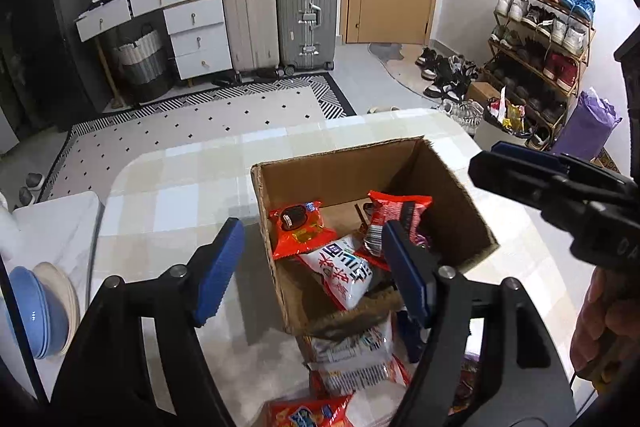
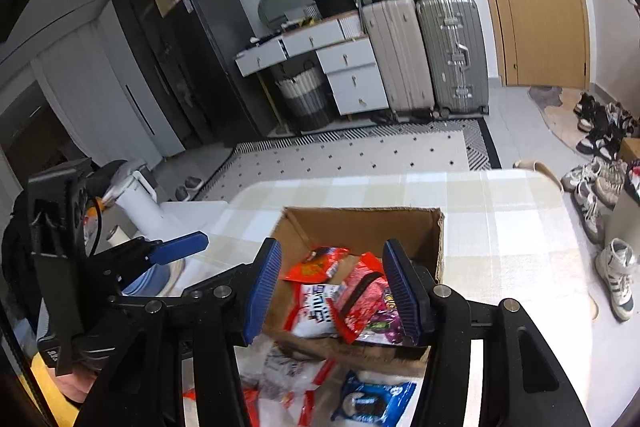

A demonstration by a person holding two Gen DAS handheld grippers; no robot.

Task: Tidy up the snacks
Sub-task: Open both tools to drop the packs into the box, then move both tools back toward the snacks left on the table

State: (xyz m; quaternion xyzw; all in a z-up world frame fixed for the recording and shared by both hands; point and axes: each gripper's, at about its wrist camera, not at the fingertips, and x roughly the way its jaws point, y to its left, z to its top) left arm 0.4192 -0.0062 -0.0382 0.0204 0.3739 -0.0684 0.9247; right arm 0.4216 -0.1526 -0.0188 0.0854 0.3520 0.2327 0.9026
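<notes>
The cardboard box (image 1: pixel 360 195) stood open on the checked tabletop (image 1: pixel 180 187), already holding several packets: an orange-red cookie pack (image 1: pixel 300 227) at its left, a white packet (image 1: pixel 344 271) leaning toward the near wall, and a red packet (image 1: pixel 396 215) on the right. More snacks lay loose on the tabletop just outside the near wall of the box, among them a white-and-red packet (image 1: pixel 356 355) and, further right in the right wrist view, a blue cookie pack (image 2: pixel 372 401) with its long axis running left to right.

The left gripper (image 1: pixel 312 275) hung above the near left corner of the box, tilted downward, its blue pads moderately wide apart with nothing pressed between them; one pad sat over the box interior, the other outside its left wall. The right gripper (image 2: pixel 332 287) hovered over the near edge of the box, jaws part-open and empty.

The loose packets lay nearer than both grippers and below them, so the next pick probably called for drawing back and dipping. The blue cookie pack sat almost directly under the right gripper, which looked the closer one to it.
</notes>
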